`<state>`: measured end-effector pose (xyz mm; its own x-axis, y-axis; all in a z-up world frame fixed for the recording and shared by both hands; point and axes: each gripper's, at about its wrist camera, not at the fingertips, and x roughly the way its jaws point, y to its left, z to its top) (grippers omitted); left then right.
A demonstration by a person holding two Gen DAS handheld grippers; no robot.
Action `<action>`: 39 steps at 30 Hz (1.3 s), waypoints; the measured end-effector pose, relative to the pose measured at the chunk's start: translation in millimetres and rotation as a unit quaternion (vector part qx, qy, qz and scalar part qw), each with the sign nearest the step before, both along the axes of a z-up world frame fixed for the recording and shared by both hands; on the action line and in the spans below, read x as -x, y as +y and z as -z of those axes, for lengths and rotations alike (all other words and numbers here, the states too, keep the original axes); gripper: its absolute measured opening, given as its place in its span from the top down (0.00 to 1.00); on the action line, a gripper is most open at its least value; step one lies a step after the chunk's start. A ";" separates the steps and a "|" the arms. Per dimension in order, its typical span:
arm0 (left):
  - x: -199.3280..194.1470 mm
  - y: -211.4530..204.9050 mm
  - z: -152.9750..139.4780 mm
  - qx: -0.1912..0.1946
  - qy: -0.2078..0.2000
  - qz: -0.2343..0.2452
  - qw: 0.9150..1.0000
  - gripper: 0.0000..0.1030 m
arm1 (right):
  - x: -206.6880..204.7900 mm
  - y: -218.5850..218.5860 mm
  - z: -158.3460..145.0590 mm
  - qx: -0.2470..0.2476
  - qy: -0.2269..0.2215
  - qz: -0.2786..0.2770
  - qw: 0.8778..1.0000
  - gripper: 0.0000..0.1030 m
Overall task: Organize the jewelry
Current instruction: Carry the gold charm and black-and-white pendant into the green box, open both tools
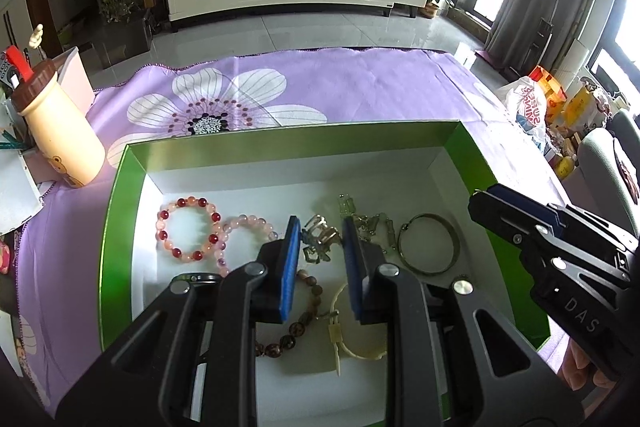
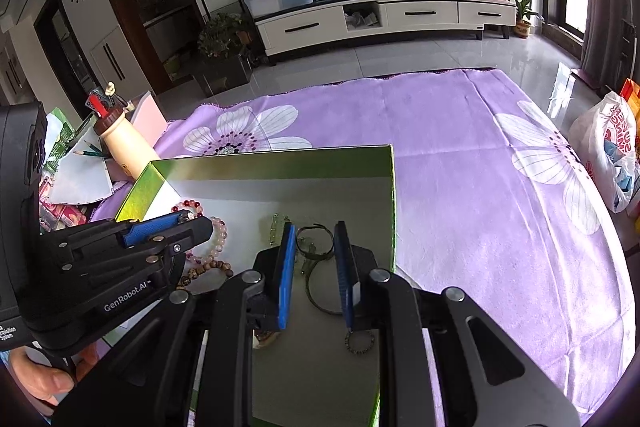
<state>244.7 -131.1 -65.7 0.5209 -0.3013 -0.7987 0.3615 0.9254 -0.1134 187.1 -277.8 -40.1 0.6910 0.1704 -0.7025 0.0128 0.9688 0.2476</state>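
Observation:
A green box (image 1: pixel 120 195) with a white floor holds the jewelry: a red and pink bead bracelet (image 1: pixel 188 229), a pale pink bead bracelet (image 1: pixel 250 227), a brown bead bracelet (image 1: pixel 296 323), a metal chain piece (image 1: pixel 320 241), a metal bangle (image 1: pixel 430 243) and a cream band (image 1: pixel 360 347). My left gripper (image 1: pixel 320 241) is open, its pads either side of the chain piece, above it. My right gripper (image 2: pixel 314 249) is open over the metal bangle (image 2: pixel 320 291) in the box (image 2: pixel 280 159). A small beaded ring (image 2: pixel 360 343) lies near it.
The box sits on a purple flowered cloth (image 1: pixel 360 87). A cream bottle with a brown cap (image 1: pixel 60 131) and papers stand at the left. A white plastic bag (image 2: pixel 608 147) lies at the right edge.

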 end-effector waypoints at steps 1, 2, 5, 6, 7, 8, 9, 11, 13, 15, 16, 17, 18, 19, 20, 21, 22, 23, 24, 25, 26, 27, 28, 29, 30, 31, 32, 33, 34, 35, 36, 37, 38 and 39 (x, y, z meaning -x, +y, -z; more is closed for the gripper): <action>-0.9 -0.7 1.7 -0.001 0.001 0.000 1.000 0.79 | -0.9 0.3 0.5 0.000 0.001 0.000 1.000 0.81; -1.4 -1.3 2.7 -0.002 0.003 0.000 1.000 0.79 | -2.2 0.3 0.9 0.000 0.003 -0.001 1.000 0.81; -4.1 -2.8 6.8 -0.006 0.007 0.000 1.000 0.79 | -4.6 -0.2 2.5 0.001 0.006 -0.002 1.000 0.81; -4.9 -3.3 8.0 -0.007 0.009 0.000 1.000 0.79 | -6.0 -0.3 2.7 0.000 0.008 -0.002 1.000 0.81; -5.7 -3.8 9.1 -0.009 0.010 0.000 1.000 0.79 | -7.2 -0.2 3.5 0.000 0.009 -0.002 1.000 0.81; -6.5 -3.8 10.2 -0.010 0.011 -0.001 1.000 0.79 | -8.4 -0.1 4.5 0.000 0.011 -0.003 1.000 0.81; -7.3 -4.4 10.7 -0.010 0.012 -0.001 1.000 0.79 | -9.4 0.0 5.5 -0.001 0.013 -0.003 1.000 0.81; -8.6 -4.9 12.2 -0.011 0.015 -0.001 1.000 0.79 | -11.7 -0.7 7.2 0.000 0.017 -0.003 1.000 0.81; -9.2 -5.2 13.2 -0.012 0.016 -0.002 1.000 0.79 | -13.4 -1.0 8.3 -0.001 0.019 -0.002 1.000 0.81; -10.2 -6.0 14.6 -0.014 0.018 -0.002 1.000 0.79 | -14.3 -2.5 9.4 -0.002 0.022 -0.002 1.000 0.81; -10.8 -6.4 15.6 -0.015 0.019 -0.002 1.000 0.79 | -15.4 -3.1 9.7 -0.003 0.023 -0.001 1.000 0.81; -11.3 -6.6 16.1 -0.016 0.021 -0.003 1.000 0.79 | -16.2 -3.5 10.2 -0.003 0.025 -0.001 1.000 0.81; -11.6 -7.0 16.7 -0.017 0.022 -0.003 1.000 0.79 | -16.9 -3.5 10.7 -0.004 0.026 -0.001 1.000 0.81; -12.2 -7.4 17.4 -0.018 0.023 -0.003 1.000 0.79 | -17.3 -3.4 10.8 -0.004 0.027 -0.001 1.000 0.81; -12.7 -7.5 17.8 -0.019 0.024 -0.004 1.000 0.79 | -17.6 -2.9 11.7 -0.003 0.028 -0.001 1.000 0.81; -13.6 -7.9 18.7 -0.019 0.026 -0.003 0.999 0.79 | -17.6 -2.8 12.5 -0.003 0.030 -0.002 1.000 0.81; -14.1 -8.6 19.5 -0.021 0.027 -0.004 0.999 0.79 | -18.2 -2.9 13.1 -0.003 0.032 -0.002 0.999 0.81; -14.4 -9.0 20.1 -0.023 0.028 -0.004 0.999 0.79 | -18.9 -3.0 13.6 -0.002 0.034 -0.003 0.999 0.81; -15.3 -9.4 20.4 -0.024 0.029 -0.004 0.999 0.79 | -19.6 -2.8 14.3 -0.001 0.036 -0.004 0.999 0.81; -16.0 -9.7 20.7 -0.024 0.031 -0.004 0.999 0.79 | -19.8 -2.7 14.7 0.000 0.038 -0.004 0.999 0.81; -16.9 -9.8 21.0 -0.023 0.033 -0.005 0.999 0.79 | -20.5 -2.4 15.4 0.002 0.040 -0.004 0.999 0.81; -18.1 -10.1 20.8 -0.023 0.034 -0.006 0.999 0.79 | -21.4 -1.7 15.5 0.002 0.041 -0.004 0.999 0.81; -19.3 -10.0 21.2 -0.023 0.034 -0.006 0.999 0.79 | -22.3 -1.7 16.1 0.002 0.043 -0.005 0.999 0.81; -20.4 -10.6 21.4 -0.024 0.036 -0.005 0.999 0.79 | -23.1 -1.6 16.6 0.002 0.044 -0.006 0.999 0.81; -21.2 -11.3 21.9 -0.024 0.038 -0.003 0.999 0.79 | -24.3 -1.3 17.1 0.002 0.046 -0.006 0.999 0.81; -21.8 -12.6 22.4 -0.024 0.041 -0.001 0.999 0.79 | -25.3 -0.9 18.2 0.001 0.048 -0.007 0.999 0.81; -23.0 -13.5 23.4 -0.025 0.045 0.000 0.999 0.79 | -26.2 -1.3 18.7 -0.002 0.050 -0.007 0.999 0.81; -23.7 -13.3 24.0 -0.026 0.048 0.000 0.999 0.79 | -26.5 -1.1 19.5 -0.003 0.050 -0.007 0.999 0.81; -23.8 -13.4 25.0 -0.025 0.051 0.001 0.998 0.79 | -27.6 -1.2 19.8 -0.005 0.053 -0.007 0.999 0.81; -24.3 -13.0 25.6 -0.023 0.053 0.000 0.998 0.79 | -28.7 -1.3 20.1 -0.005 0.055 -0.007 0.998 0.81; -24.9 -12.3 26.1 -0.021 0.056 -0.001 0.998 0.79 | -30.0 -1.2 20.3 -0.007 0.057 -0.007 0.998 0.81; -25.6 -12.1 26.7 -0.019 0.059 -0.001 0.998 0.79 | -30.8 -0.8 20.7 -0.007 0.058 -0.008 0.998 0.81; -26.3 -11.7 27.4 -0.018 0.062 -0.001 0.998 0.79 | -31.9 -0.6 21.2 -0.006 0.060 -0.008 0.998 0.81; -27.0 -11.4 28.0 -0.018 0.065 -0.003 0.998 0.79 | -33.0 -0.5 22.0 -0.007 0.063 -0.010 0.998 0.81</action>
